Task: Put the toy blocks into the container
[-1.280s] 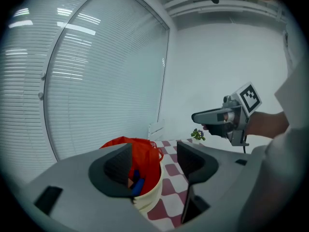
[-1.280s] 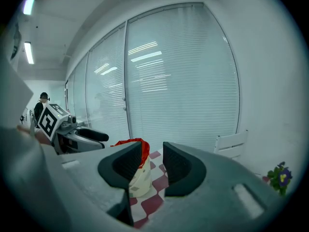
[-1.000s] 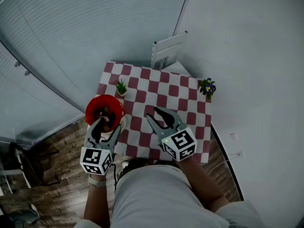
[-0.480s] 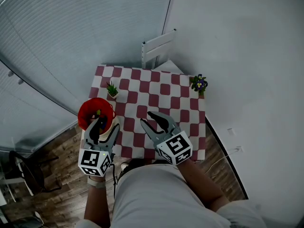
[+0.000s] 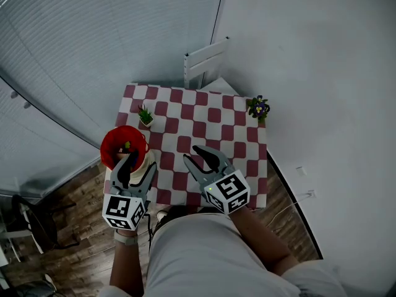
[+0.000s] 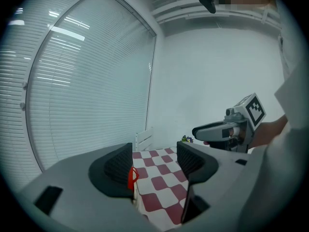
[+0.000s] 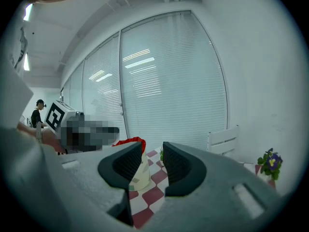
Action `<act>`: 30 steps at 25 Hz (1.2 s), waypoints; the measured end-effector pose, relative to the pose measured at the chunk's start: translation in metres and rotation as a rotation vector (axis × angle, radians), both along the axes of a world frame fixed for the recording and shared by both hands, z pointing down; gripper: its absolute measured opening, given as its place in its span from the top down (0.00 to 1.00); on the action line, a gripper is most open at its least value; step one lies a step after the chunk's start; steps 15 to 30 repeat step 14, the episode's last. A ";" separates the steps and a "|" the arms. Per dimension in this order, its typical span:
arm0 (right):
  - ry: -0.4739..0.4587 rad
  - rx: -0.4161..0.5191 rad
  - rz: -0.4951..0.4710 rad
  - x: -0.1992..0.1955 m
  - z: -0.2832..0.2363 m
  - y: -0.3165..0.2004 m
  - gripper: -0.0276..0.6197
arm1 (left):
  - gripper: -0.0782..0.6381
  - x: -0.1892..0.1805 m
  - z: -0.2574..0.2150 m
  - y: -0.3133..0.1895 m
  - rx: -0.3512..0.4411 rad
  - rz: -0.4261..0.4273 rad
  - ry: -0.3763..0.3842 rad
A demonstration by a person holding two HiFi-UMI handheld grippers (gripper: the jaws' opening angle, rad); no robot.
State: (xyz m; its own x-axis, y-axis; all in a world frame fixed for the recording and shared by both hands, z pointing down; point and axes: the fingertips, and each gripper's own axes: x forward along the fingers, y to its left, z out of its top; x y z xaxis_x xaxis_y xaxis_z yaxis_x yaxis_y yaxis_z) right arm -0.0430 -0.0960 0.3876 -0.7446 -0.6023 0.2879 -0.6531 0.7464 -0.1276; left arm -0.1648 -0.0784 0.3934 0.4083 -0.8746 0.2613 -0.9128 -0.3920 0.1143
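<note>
The red-rimmed container [image 5: 124, 146] stands at the left edge of the checkered table [image 5: 210, 115], with small toy blocks showing inside it. In the head view I see no blocks lying on the cloth. My left gripper [image 5: 136, 167] hovers just on the near side of the container, open and empty. In the left gripper view, that gripper [image 6: 154, 163] shows a sliver of the container's red rim [image 6: 131, 177] beside its left jaw. My right gripper [image 5: 191, 153] hangs open over the table's near middle. In the right gripper view, the right gripper [image 7: 152, 166] is empty, with the container [image 7: 129, 142] behind its left jaw.
A small green potted plant [image 5: 145, 114] stands behind the container and a purple flower pot [image 5: 258, 108] sits at the table's far right corner. A white chair [image 5: 207, 57] stands behind the table. Window blinds run along the left, with wooden floor below.
The head view has shifted. My left gripper has drawn back a little from over the container toward my body. Both grippers stay open; over the last half second almost nothing moved.
</note>
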 end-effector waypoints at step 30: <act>-0.007 -0.008 -0.026 -0.009 0.002 0.011 0.75 | 0.49 0.000 0.004 0.013 -0.014 -0.012 -0.002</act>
